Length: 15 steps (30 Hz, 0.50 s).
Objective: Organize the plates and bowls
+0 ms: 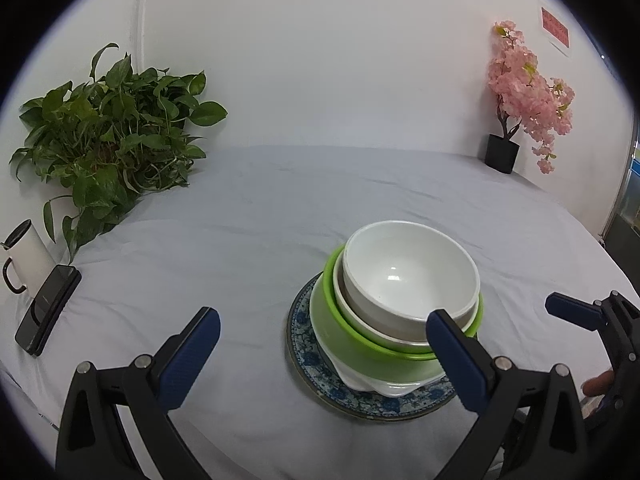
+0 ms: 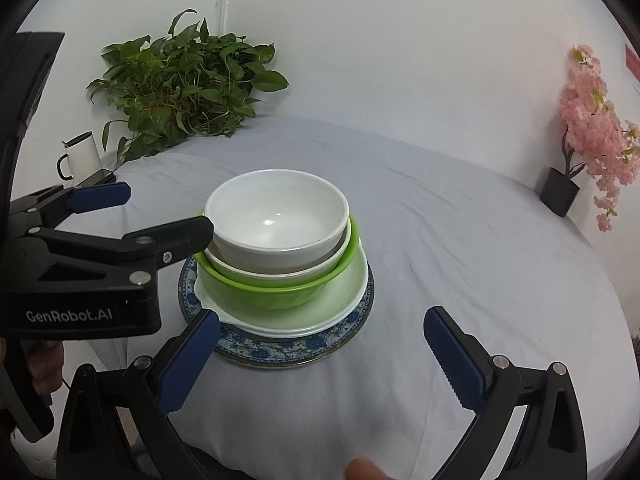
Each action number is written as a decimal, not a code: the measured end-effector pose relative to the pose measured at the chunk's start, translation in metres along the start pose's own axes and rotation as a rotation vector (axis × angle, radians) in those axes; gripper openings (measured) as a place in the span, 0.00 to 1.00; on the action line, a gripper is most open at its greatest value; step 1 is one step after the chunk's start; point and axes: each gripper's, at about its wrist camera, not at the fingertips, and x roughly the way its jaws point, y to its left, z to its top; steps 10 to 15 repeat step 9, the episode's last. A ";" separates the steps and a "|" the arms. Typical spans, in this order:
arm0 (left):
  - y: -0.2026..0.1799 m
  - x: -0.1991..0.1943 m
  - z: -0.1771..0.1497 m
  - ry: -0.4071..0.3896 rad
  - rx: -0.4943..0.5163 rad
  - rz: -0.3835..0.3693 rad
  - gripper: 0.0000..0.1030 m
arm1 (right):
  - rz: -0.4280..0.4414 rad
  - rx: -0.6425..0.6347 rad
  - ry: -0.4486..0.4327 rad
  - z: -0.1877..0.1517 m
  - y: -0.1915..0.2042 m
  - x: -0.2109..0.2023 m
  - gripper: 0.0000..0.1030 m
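The white bowl point(image 2: 276, 216) sits nested in a second white bowl and a green bowl point(image 2: 276, 284), on a white plate over the blue patterned plate point(image 2: 288, 350), mid-desk point(image 2: 460, 240). Both grippers gape empty: the left gripper point(image 1: 320, 344) at nine o'clock, the right gripper point(image 2: 322, 340) at six. Best to back away without nudging the stack. The left gripper's body reads "GenRobot.AI".

My left black two-finger gripper with blue ribbed pads point(image 1: 322, 342) stands wide open, holding nothing. My right black gripper with the same blue pads point(image 2: 322, 342) is spread just as wide and empty, off beyond my left one's right finger.
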 end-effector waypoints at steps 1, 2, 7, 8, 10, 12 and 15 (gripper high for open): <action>-0.001 -0.002 0.000 -0.014 0.005 0.011 0.99 | 0.010 0.002 0.004 0.000 -0.001 0.000 1.00; -0.001 -0.002 0.000 -0.021 0.010 0.019 0.99 | 0.025 0.011 0.014 -0.001 -0.002 0.000 1.00; 0.002 -0.004 0.001 -0.032 -0.028 0.024 0.99 | 0.082 0.023 0.041 -0.006 -0.004 0.001 1.00; 0.003 -0.004 0.003 -0.032 -0.023 0.013 0.99 | 0.080 0.027 0.034 -0.006 -0.005 0.001 1.00; 0.003 -0.003 0.006 -0.032 -0.019 0.002 0.99 | 0.071 0.032 0.026 -0.006 -0.006 0.000 1.00; 0.003 -0.003 0.006 -0.032 -0.019 0.002 0.99 | 0.071 0.032 0.026 -0.006 -0.006 0.000 1.00; 0.003 -0.003 0.006 -0.032 -0.019 0.002 0.99 | 0.071 0.032 0.026 -0.006 -0.006 0.000 1.00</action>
